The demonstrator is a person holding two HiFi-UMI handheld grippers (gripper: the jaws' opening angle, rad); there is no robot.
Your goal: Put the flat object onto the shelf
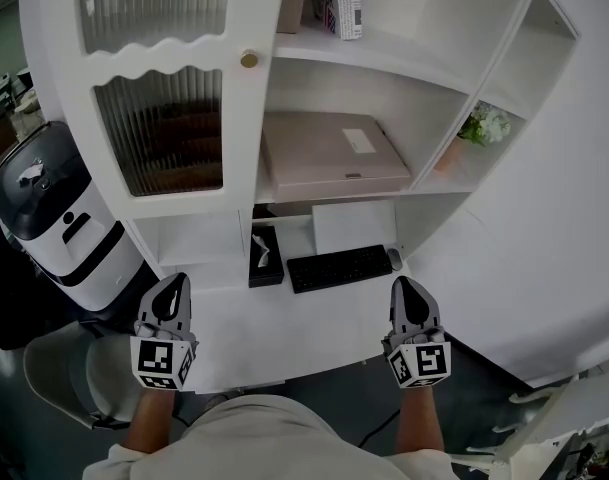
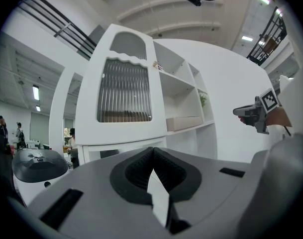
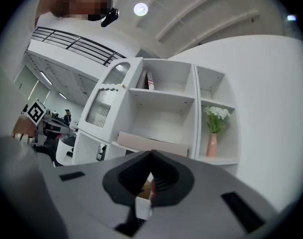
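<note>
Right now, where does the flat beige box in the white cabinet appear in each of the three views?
Head view: flat beige box at centre, right of the ribbed glass door.
Left gripper view: right of centre, a thin strip right of that door.
Right gripper view: low centre, right of and below the door.
Shared landmark: the ribbed glass door.

The person holds both grippers out in front, side by side and well apart, each pointing level and away from the body. The left gripper has its jaws closed tip to tip and holds nothing. The right gripper also has its jaws pressed together and empty. The left forearm and the right forearm run nearly parallel behind them.
</note>
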